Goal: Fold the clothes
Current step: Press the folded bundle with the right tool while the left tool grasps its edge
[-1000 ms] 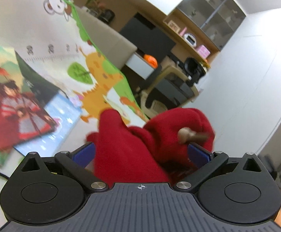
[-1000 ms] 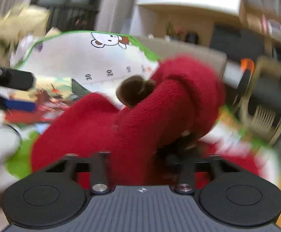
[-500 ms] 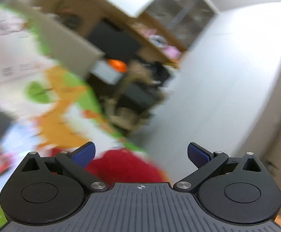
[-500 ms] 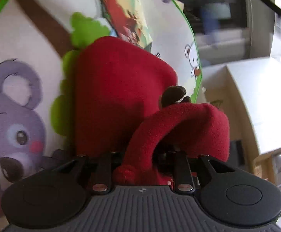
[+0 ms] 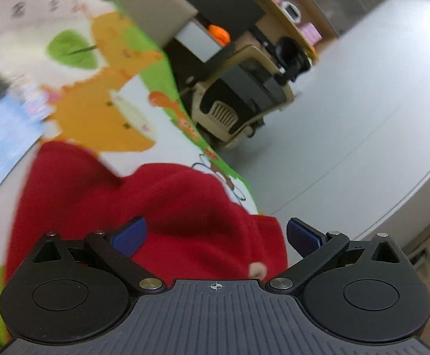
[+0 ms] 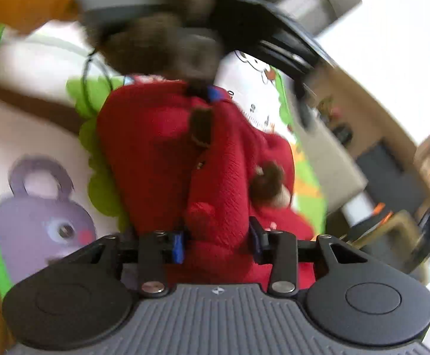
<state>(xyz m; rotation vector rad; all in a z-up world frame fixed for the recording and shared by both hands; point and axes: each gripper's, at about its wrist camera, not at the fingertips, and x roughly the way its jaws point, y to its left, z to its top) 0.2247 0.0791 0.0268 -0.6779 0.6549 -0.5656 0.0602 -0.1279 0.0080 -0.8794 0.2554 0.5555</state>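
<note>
1. The garment (image 5: 144, 207) lies on the play mat (image 5: 102, 112), spread before the left gripper (image 5: 215, 235) and partly beneath its parted fingers.
2. In the right wrist view, a fold of the garment (image 6: 215, 177) sits between the fingers of the right gripper (image 6: 216, 244), which close on it.
3. A toggle (image 6: 266, 182) rests on the garment, right of that fold.
4. Beyond the mat's far edge stands a chair (image 5: 244, 94) on the floor (image 5: 348, 124).
5. Behind the chair runs a shelf (image 5: 298, 20) along the wall.
</note>
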